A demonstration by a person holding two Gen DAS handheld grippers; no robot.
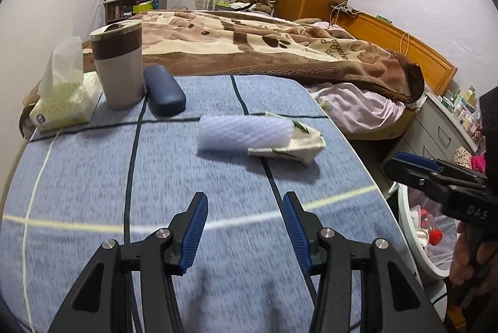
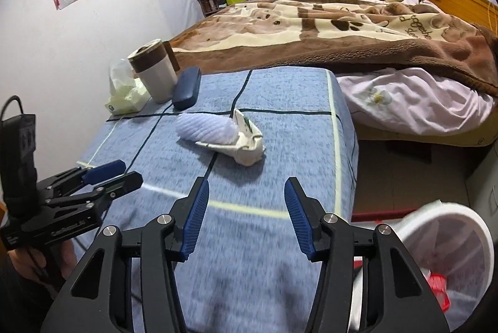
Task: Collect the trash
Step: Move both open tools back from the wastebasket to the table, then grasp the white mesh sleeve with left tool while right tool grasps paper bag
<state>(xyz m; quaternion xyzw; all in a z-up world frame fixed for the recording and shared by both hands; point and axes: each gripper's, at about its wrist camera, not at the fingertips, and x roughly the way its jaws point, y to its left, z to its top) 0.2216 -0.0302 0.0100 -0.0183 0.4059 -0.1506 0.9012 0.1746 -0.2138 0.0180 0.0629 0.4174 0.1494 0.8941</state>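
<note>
A white foam net sleeve (image 1: 242,132) (image 2: 205,127) lies on the blue cloth, touching a crumpled cream carton (image 1: 291,146) (image 2: 246,146) on its right. My left gripper (image 1: 246,205) is open and empty, hovering short of both. My right gripper (image 2: 246,189) is open and empty, also short of them. The right gripper shows from the side at the right edge of the left wrist view (image 1: 404,165); the left one shows at the left of the right wrist view (image 2: 118,172). A white trash bin (image 1: 420,236) (image 2: 451,242) with a plastic liner stands on the floor right of the table.
At the table's (image 1: 93,177) far left stand a tissue pack (image 1: 62,102), a beige and brown tumbler (image 1: 119,65) and a dark blue glasses case (image 1: 165,95). A bed with a brown blanket (image 1: 264,43) lies behind. Drawers (image 1: 442,133) stand at right.
</note>
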